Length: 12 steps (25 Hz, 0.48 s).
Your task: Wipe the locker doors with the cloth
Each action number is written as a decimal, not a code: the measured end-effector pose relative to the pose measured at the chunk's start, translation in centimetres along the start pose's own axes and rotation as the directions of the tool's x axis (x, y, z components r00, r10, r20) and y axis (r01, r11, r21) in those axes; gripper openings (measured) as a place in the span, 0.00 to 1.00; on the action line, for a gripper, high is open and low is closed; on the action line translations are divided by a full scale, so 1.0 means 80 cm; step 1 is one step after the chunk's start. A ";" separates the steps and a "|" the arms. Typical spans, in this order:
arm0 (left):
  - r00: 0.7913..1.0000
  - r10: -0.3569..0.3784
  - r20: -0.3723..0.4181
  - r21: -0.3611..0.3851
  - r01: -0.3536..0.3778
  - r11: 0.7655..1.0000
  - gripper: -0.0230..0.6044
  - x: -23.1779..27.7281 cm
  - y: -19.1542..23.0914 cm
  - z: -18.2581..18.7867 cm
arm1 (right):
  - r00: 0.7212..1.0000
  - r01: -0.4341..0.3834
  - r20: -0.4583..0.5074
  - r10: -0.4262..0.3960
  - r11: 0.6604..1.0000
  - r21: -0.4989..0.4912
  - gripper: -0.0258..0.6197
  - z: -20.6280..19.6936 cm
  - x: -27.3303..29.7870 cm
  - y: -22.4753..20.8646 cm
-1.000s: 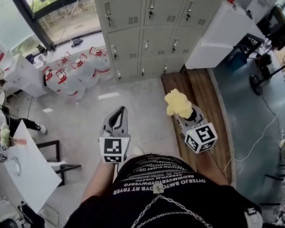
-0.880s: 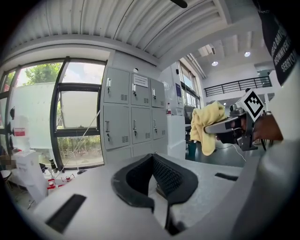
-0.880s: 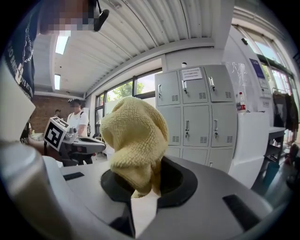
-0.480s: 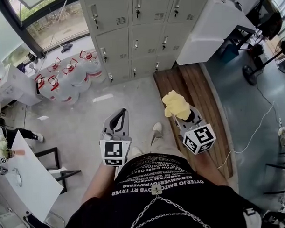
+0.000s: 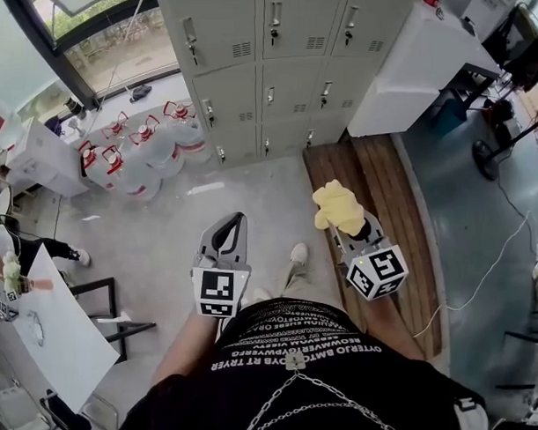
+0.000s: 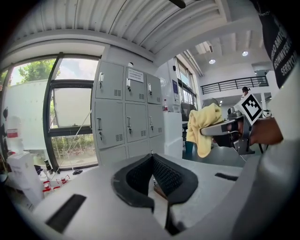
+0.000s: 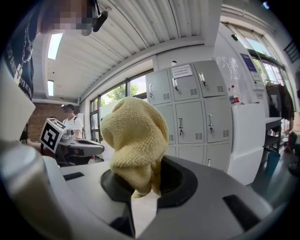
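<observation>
1. Head view: carries the cloth [image 5: 337, 205] bunched in the right gripper [image 5: 344, 223], lifted in front of the body and pointed toward the lockers [image 5: 273, 68], probably to have it ready for the first door.
   - Holds the left gripper [image 5: 231, 227] just beside it with nothing in it, likely only as a free helper.
   - Stands well apart from the lockers, on the bare floor [image 5: 164, 231] at the left edge of the wooden platform [image 5: 373, 180], so seemingly has not begun to wipe.
   - Counts one cloth, two grippers, three columns of doors, and about six water bottles [image 5: 143, 143] on the floor at the left end of the lockers.

2. Left gripper view: shows the jaws closed tip to tip, with nothing between the pads.
   - Looks toward the lockers, far ahead.
   - Counts nine doors there, in three rows of three, each with its own handle.
   - Catches also the yellow cloth hanging from the right gripper, at the right side.

3. Right gripper view: shows the jaws pressed together on the cloth.
   - Grips it at its lower part and leaves the larger bunch free above the jaws, probably to serve as the wiping pad.
   - Finds the same nine doors behind it, well apart from the cloth.
</observation>
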State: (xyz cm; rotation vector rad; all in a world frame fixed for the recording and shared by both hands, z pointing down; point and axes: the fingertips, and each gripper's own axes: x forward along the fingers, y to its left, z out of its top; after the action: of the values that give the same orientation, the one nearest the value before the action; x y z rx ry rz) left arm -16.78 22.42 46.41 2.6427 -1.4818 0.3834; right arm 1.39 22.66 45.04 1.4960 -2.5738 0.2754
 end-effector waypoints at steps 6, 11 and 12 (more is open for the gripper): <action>1.000 0.025 -0.005 0.001 -0.025 1.000 0.04 0.038 0.018 0.012 | 1.000 -0.018 0.003 0.018 1.000 -0.021 0.16 0.015 0.042 -0.033; 0.999 0.052 -0.010 -0.002 -0.052 0.999 0.04 0.068 0.037 0.020 | 0.999 -0.049 0.006 0.050 0.998 -0.035 0.16 0.029 0.083 -0.057; 0.998 0.056 -0.012 -0.003 -0.056 0.998 0.04 0.075 0.041 0.022 | 0.999 -0.054 0.005 0.054 0.998 -0.036 0.16 0.031 0.091 -0.062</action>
State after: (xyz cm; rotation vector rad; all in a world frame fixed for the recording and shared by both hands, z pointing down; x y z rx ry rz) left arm -16.24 15.38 46.12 2.5967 -1.5539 0.4000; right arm 2.04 13.58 44.63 1.4191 -2.6129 0.2302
